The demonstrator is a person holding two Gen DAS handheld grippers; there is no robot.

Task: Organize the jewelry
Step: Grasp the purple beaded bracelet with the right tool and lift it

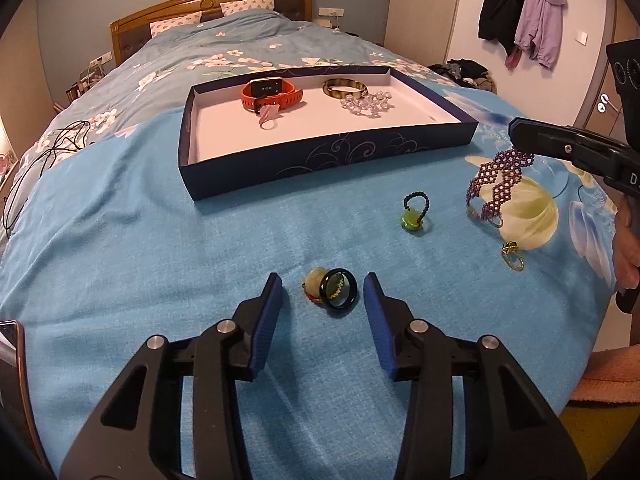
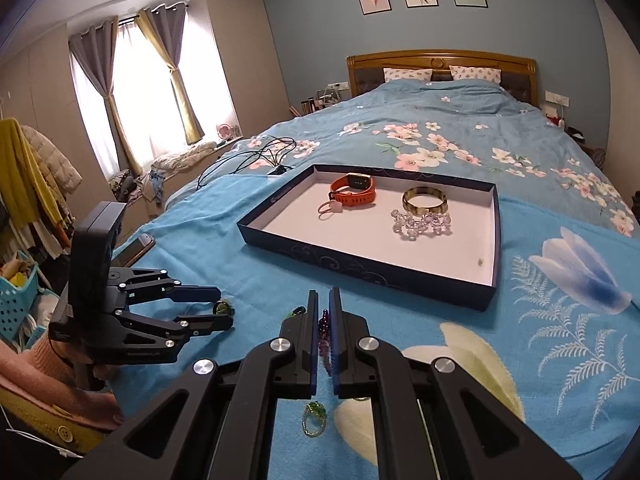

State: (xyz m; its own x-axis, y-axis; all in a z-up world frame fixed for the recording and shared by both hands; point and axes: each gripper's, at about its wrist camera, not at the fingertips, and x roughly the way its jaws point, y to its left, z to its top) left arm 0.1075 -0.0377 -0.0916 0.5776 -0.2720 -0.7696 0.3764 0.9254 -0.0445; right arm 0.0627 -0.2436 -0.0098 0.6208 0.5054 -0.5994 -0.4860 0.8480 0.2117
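A black ring leaning on a yellow-green bead ring (image 1: 334,290) lies on the blue blanket between the pads of my left gripper (image 1: 323,282). The pads stand apart from it, so the gripper is open. My right gripper (image 2: 324,300) is shut on a purple beaded bracelet (image 1: 498,184), which hangs from its tip with its lower end near the blanket. The dark blue tray (image 1: 320,160) holds an orange watch (image 1: 272,94), a pink ring (image 1: 268,116), a tortoiseshell bangle (image 1: 345,87) and a clear crystal bracelet (image 1: 366,104).
A green bead ring with a dark loop (image 1: 414,212) and a small green-gold ring (image 1: 512,256) lie loose to the right of my left gripper. Black cables (image 1: 48,152) trail over the bed's left side. A phone (image 2: 134,250) sits at the left edge.
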